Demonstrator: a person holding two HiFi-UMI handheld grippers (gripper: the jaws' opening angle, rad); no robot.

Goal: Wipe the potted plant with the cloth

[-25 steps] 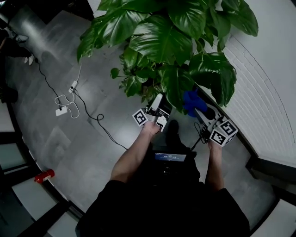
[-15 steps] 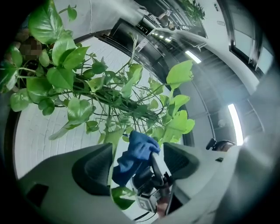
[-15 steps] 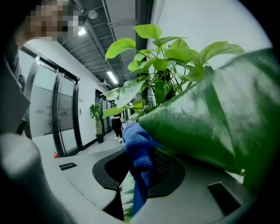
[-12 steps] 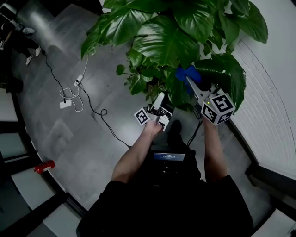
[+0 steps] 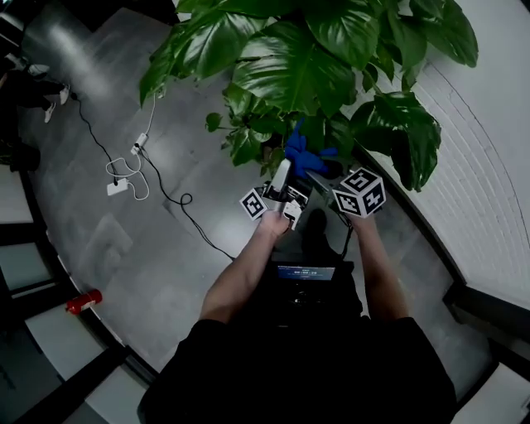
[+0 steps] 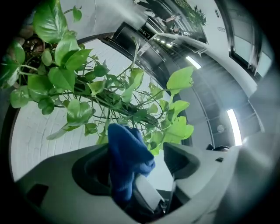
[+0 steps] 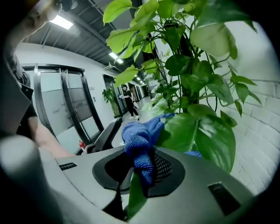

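At frame centre your left gripper (image 5: pixel 283 174) holds its jaws wide on nothing, your right gripper (image 5: pixel 308 167) beside it clamps the blue cloth (image 5: pixel 302 152) low in the plant (image 5: pixel 290 70) just above, so you look mid-wipe; next, draw the cloth along a leaf.

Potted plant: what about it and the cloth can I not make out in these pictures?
- Pot: head view, hidden under the leaves.
- Upper leaves: head view, cut off by the top edge.
- Whether the right gripper pinches a leaf with the cloth: right gripper view, the cloth covers the gap.
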